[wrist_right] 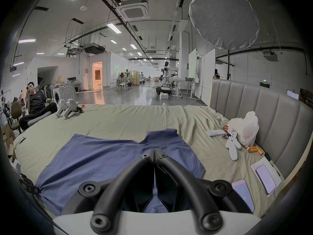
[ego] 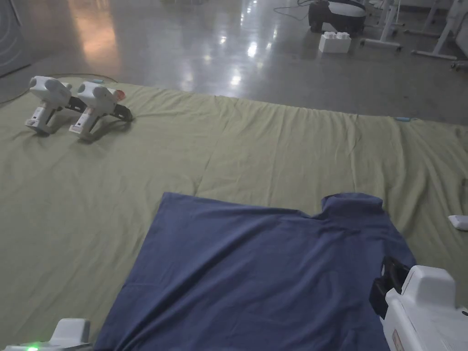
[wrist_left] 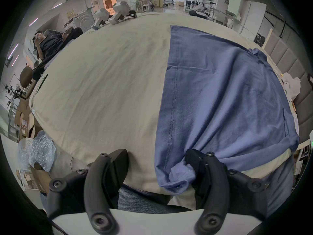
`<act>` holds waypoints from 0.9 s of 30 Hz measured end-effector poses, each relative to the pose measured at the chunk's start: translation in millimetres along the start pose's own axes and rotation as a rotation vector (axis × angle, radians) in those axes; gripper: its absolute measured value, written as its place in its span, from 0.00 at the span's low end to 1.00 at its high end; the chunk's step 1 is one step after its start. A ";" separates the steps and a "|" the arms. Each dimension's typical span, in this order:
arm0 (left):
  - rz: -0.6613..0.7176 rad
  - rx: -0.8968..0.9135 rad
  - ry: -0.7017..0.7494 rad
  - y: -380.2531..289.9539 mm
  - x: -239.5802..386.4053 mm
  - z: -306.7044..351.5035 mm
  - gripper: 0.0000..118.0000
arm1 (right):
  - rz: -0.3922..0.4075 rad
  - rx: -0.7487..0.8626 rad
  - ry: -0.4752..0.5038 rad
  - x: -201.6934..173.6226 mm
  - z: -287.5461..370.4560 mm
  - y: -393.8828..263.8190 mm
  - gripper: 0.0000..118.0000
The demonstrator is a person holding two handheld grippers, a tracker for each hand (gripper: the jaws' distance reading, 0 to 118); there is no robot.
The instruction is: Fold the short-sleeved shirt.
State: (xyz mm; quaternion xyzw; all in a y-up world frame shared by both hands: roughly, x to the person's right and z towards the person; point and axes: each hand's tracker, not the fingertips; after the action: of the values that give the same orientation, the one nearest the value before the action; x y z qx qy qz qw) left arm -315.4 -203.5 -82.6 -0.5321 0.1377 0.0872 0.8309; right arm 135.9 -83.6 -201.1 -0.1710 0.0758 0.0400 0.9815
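Seemingly right tool [wrist_right: 154, 155] closed on shirt [wrist_right: 105, 160]; left tool [wrist_left: 156, 162] wide open.

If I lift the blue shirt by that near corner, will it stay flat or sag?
Likely sag: the blue shirt already bunches and puckers beside the left tongs. It drapes over the bed edge, so it looks thin and light. It may drag the wrinkled green sheet.

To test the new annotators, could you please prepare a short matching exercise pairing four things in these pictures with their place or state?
Things:
1. left gripper
2. right gripper
3. blue shirt
4. two spare grippers

Place or state:
A. lying on the far left of the green sheet
B. jaws closed together
C. spread out on the sheet
D. jaws wide apart, one beside the shirt's bunched corner

Pairs: 1-D, 2-B, 3-C, 4-A
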 end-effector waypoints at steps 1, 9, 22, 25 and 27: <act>0.001 0.000 -0.012 1.2 -0.1 1.5 0.51 | -0.001 -0.007 0.000 1.0 0.3 -1.2 0.00; -0.046 0.032 -0.069 4.4 3.7 11.1 0.01 | 0.010 -0.122 -0.010 28.8 19.3 -12.1 0.08; -0.018 0.094 -0.105 7.5 -3.7 28.0 0.01 | 0.036 -0.647 -0.007 93.9 55.4 -99.9 0.70; -0.022 0.086 -0.103 7.5 -3.0 25.1 0.01 | 0.035 -0.722 -0.016 94.3 43.0 -123.4 0.69; -0.017 0.083 -0.106 6.5 -3.9 23.8 0.01 | -0.008 -0.762 0.002 95.9 32.4 -138.6 0.63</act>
State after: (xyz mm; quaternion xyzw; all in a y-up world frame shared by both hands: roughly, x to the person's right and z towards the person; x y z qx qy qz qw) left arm -317.7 -179.2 -77.6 -0.4930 0.0927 0.1024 0.8590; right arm 249.2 -197.5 -140.8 -0.5239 0.0558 0.0613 0.8477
